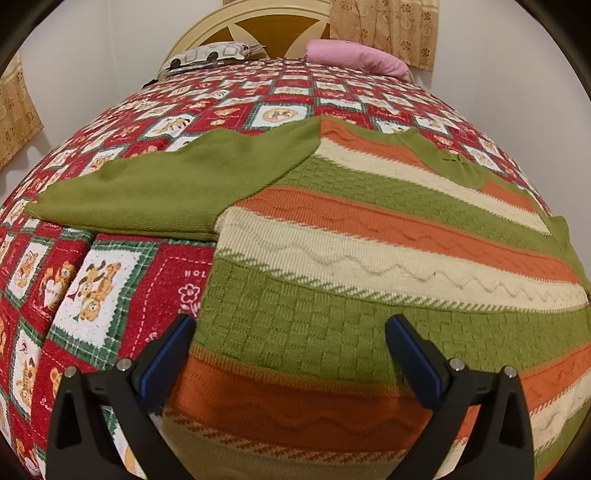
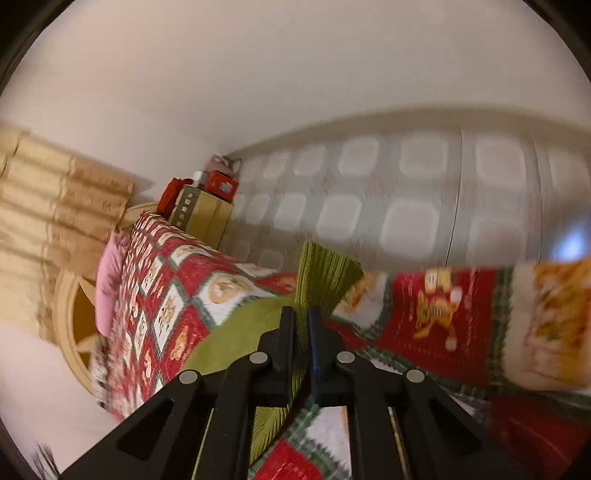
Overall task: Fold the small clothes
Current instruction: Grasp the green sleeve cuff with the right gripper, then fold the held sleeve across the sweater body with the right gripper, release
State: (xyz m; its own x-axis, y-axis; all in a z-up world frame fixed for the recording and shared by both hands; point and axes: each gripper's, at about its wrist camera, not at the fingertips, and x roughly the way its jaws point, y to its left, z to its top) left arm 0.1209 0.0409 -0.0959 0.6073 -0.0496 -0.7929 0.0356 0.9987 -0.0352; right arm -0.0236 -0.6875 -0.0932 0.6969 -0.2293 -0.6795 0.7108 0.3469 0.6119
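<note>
Two grippers are working on one striped sweater (image 1: 369, 236), which is lying spread flat on the quilted bedspread (image 1: 122, 280) so that its sleeves and hem can be turned inward. Its body is covering the near right part of the bed, with the hem coming toward the foot edge and the neck end pointing toward the headboard (image 1: 258, 26), where a pink pillow (image 1: 354, 55) is resting.

The left gripper (image 1: 291, 354) is hovering low over the hem with its jaws standing wide apart and nothing between them; the blue pads (image 1: 168, 354) are straddling the green basket-weave band near the sweater's left edge. It is probably waiting there to pin or pick up that lower corner once the sleeve work is done.

The plain green left sleeve (image 1: 147, 192) is lying stretched out toward the bed's left edge, not yet folded.

The right gripper (image 2: 301, 325) is pinching the ribbed green cuff (image 2: 325, 273) of the other sleeve: its jaws are pressed together on the knit, and the cuff is fanning up beyond the tips. That sleeve is trailing back across the bedspread near the right edge of the bed. Gripping at the cuff is giving control of the whole sleeve, so it can be carried over the body in one sweep. The right view is blurred, so how much sleeve is lifted cannot be told.
</note>
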